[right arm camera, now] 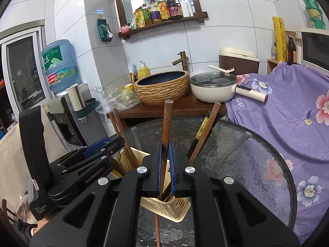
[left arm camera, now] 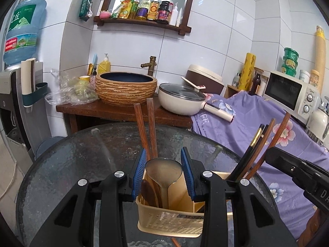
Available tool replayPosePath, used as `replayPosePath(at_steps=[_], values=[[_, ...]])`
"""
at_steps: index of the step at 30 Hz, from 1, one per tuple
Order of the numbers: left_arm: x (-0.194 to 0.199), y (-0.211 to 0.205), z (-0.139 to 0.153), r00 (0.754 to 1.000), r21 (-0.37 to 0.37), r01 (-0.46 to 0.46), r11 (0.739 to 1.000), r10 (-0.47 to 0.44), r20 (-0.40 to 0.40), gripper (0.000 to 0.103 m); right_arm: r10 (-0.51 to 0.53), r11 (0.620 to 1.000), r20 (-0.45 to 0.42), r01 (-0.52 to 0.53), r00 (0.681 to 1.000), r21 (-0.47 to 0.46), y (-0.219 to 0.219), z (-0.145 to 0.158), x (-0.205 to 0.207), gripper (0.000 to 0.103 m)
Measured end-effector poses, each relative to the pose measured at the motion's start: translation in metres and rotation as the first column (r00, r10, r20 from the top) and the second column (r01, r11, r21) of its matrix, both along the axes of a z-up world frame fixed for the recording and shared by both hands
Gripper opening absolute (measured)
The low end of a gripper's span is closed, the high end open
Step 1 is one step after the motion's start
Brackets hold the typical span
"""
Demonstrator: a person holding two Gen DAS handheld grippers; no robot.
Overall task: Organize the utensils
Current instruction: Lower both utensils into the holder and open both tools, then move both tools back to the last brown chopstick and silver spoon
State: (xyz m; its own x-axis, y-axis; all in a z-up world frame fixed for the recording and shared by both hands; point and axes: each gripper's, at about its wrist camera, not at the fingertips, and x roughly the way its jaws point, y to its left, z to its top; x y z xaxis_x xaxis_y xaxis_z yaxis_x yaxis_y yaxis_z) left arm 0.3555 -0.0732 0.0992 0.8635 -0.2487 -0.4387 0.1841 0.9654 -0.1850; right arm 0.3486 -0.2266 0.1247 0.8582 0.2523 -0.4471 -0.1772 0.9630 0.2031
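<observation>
While both grippers tilt downward over the beige utensil caddy [left arm camera: 168,218] on the round glass table [left arm camera: 67,164], the left gripper [left arm camera: 164,175] clamps a metal spoon's bowl [left arm camera: 164,171] above the near-left compartment, and the right gripper [right arm camera: 165,170] pinches a wooden chopstick [right arm camera: 167,121], with bare glass stretching far and right.

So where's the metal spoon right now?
In the left wrist view, the metal spoon is bowl-up between the left claw pads, in the beige utensil holder, beside two wooden chopsticks.
</observation>
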Motion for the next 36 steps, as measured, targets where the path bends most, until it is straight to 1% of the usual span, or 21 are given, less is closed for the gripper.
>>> replayPosePath(at_steps=[3, 5, 6, 7, 8, 9, 12, 14, 16, 18, 20, 23, 25, 26, 27, 29, 31, 34, 36], values=[[0.0, 0.0, -0.005, 1.0, 0.006, 0.015, 1.0, -0.015, -0.01, 0.035, -0.003, 1.0, 0.016, 0.004, 1.0, -0.014, 0.0, -0.005, -0.003, 0.007], [-0.003, 0.0, -0.006, 1.0, 0.014, 0.018, 1.0, -0.018, -0.007, 0.045, 0.005, 1.0, 0.004, -0.005, 1.0, -0.005, 0.0, -0.008, -0.001, 0.01], [-0.006, 0.002, -0.005, 1.0, 0.016, 0.017, 1.0, -0.017, 0.002, 0.057, 0.005, 1.0, -0.008, -0.006, 1.0, -0.01, 0.0, -0.012, -0.001, 0.013], [-0.009, 0.004, -0.004, 1.0, 0.012, 0.015, 1.0, -0.016, 0.013, 0.064, 0.0, 1.0, -0.01, 0.0, 1.0, -0.013, -0.001, -0.014, -0.001, 0.028], [-0.012, 0.006, -0.003, 1.0, 0.011, 0.016, 1.0, -0.016, 0.023, 0.065, -0.01, 1.0, -0.003, 0.01, 1.0, -0.007, -0.003, -0.016, -0.004, 0.05], [-0.016, 0.008, -0.002, 0.999, 0.014, 0.018, 1.0, -0.019, 0.033, 0.066, -0.019, 1.0, 0.011, 0.019, 1.0, 0.009, -0.005, -0.017, -0.008, 0.057], [-0.028, 0.013, -0.003, 0.999, 0.036, 0.024, 0.999, -0.026, 0.048, 0.075, -0.023, 0.999, 0.02, 0.023, 1.0, 0.024, -0.009, -0.019, -0.02, 0.058], [-0.04, 0.021, -0.006, 0.998, 0.052, 0.03, 0.998, -0.034, 0.06, 0.079, -0.008, 0.999, 0.016, 0.007, 1.0, 0.033, -0.01, -0.025, -0.032, 0.058], [-0.052, 0.029, -0.013, 0.997, 0.073, 0.048, 0.996, -0.052, 0.059, 0.084, 0.0, 1.0, 0.017, 0.0, 1.0, 0.01, -0.008, -0.032, -0.045, 0.058], [-0.065, 0.038, -0.021, 0.995, 0.091, 0.076, 0.993, -0.081, 0.052, 0.086, 0.019, 1.0, 0.006, -0.019, 1.0, -0.023, -0.003, -0.043, -0.057, 0.058], [-0.077, 0.046, -0.033, 0.994, 0.119, 0.103, 0.988, -0.108, 0.035, 0.086, 0.06, 0.996, -0.063, -0.064, 0.996, -0.062, 0.007, -0.062, -0.064, 0.058], [-0.092, 0.055, -0.055, 0.988, 0.165, 0.151, 0.975, -0.151, -0.008, 0.087, 0.099, 0.989, -0.195, -0.118, 0.976, -0.092, 0.023, -0.098, -0.064, 0.058], [-0.102, 0.059, -0.07, 0.983, 0.209, 0.186, 0.96, -0.181, -0.041, 0.087, 0.102, 0.984, -0.263, -0.136, 0.959, -0.113, 0.031, -0.121, -0.064, 0.057], [-0.105, 0.06, -0.076, 0.98, 0.229, 0.199, 0.953, -0.192, -0.055, 0.087, 0.103, 0.984, -0.295, -0.142, 0.95, -0.112, 0.034, -0.133, -0.064, 0.057], [-0.109, 0.06, -0.084, 0.976, 0.263, 0.218, 0.94, -0.205, -0.076, 0.087, 0.106, 0.985, -0.322, -0.145, 0.941, -0.098, 0.035, -0.144, -0.064, 0.057], [-0.111, 0.061, -0.092, 0.975, 0.307, 0.218, 0.926, -0.198, -0.097, 0.087, 0.109, 0.987, -0.362, -0.145, 0.926, -0.073, 0.035, -0.159, -0.065, 0.054], [-0.112, 0.066, -0.1, 0.978, 0.33, 0.202, 0.922, -0.172, -0.118, 0.087, 0.107, 0.987, -0.374, -0.145, 0.921, -0.076, 0.038, -0.166, -0.066, 0.052], [-0.111, 0.079, -0.106, 0.981, 0.295, 0.167, 0.941, -0.13, -0.142, 0.087, 0.131, 0.981, -0.372, -0.174, 0.919, -0.085, 0.049, -0.167, -0.065, 0.051], [-0.11, 0.084, -0.108, 0.984, 0.303, 0.131, 0.944, -0.087, -0.154, 0.083, 0.152, 0.973, -0.365, -0.205, 0.918, -0.109, 0.06, -0.164, -0.067, 0.051]])
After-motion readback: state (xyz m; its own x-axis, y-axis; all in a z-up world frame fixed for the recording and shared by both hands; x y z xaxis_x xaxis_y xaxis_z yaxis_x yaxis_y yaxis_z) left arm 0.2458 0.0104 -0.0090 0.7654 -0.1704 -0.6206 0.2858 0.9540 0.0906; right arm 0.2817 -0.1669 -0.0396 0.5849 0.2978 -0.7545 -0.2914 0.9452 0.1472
